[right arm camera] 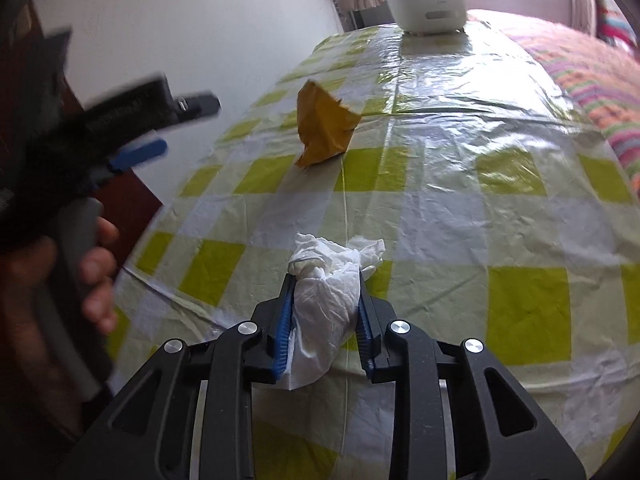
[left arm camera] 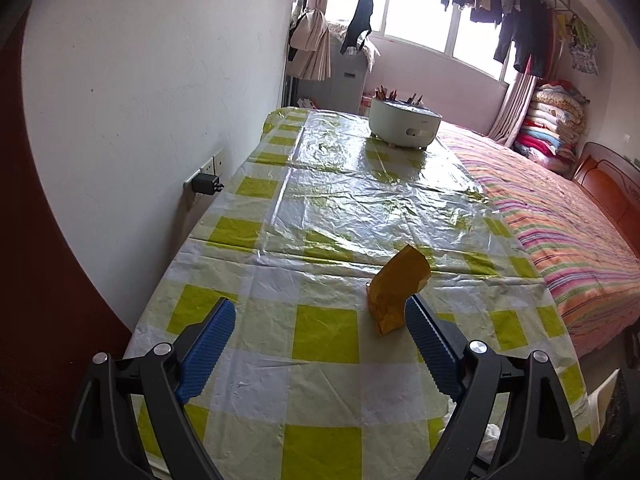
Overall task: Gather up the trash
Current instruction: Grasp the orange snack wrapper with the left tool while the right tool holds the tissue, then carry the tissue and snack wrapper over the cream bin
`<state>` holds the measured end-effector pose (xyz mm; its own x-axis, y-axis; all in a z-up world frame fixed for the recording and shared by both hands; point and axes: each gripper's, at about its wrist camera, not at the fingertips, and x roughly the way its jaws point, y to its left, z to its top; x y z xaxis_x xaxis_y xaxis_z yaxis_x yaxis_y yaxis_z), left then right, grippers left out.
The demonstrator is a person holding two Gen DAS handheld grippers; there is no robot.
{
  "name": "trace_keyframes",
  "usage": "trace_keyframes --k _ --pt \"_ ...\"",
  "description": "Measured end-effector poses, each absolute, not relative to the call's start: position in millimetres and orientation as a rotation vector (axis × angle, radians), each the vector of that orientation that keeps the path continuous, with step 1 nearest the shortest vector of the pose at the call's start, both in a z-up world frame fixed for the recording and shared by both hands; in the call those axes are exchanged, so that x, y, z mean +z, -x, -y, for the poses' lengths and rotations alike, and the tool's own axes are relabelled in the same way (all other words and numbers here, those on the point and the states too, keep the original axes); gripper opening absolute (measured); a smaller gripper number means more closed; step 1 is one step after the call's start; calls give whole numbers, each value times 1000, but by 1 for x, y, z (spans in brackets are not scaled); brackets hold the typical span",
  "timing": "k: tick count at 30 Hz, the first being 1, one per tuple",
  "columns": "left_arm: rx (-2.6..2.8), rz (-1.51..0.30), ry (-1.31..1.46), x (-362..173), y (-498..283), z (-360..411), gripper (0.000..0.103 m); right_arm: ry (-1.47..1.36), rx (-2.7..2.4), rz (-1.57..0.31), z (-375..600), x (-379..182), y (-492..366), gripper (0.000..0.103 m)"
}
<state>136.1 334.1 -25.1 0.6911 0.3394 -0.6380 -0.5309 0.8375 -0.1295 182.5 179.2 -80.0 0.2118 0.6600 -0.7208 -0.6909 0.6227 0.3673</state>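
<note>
A crumpled yellow-brown paper wrapper (left arm camera: 396, 292) stands on the green-and-white checked table cover (left arm camera: 320, 208). My left gripper (left arm camera: 319, 306) is open around bare cloth, and the wrapper sits just in front of its right fingertip. In the right wrist view the same wrapper (right arm camera: 324, 128) lies further back on the table cover (right arm camera: 480, 140). My right gripper (right arm camera: 326, 280) is shut on a crumpled white tissue (right arm camera: 336, 256) near the table's front edge, with both blue pads pressing its sides. The left gripper (right arm camera: 180, 128) shows blurred at the left, held by a person's hand (right arm camera: 92, 264).
A white round appliance (left arm camera: 404, 124) stands at the table's far end. A bed with a striped cover (left arm camera: 560, 220) runs along the right side. A white wall with a socket and black charger (left arm camera: 206, 182) borders the left edge.
</note>
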Motion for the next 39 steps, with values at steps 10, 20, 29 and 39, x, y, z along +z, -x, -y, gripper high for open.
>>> trace_keyframes --k 10,20,29,39 --pt "466 -711 287 -43 -180 -321 84 -163 937 -951 -116 -57 -191 26" --pt "435 -786 226 -65 -232 -306 84 -204 938 -902 -96 -45 -191 26" --pt "461 -827 288 -87 -255 -318 84 -220 946 -897 -88 -46 -193 26" --pt "458 -828 279 -92 -257 -316 36 -238 934 -876 -71 -39 -191 26"
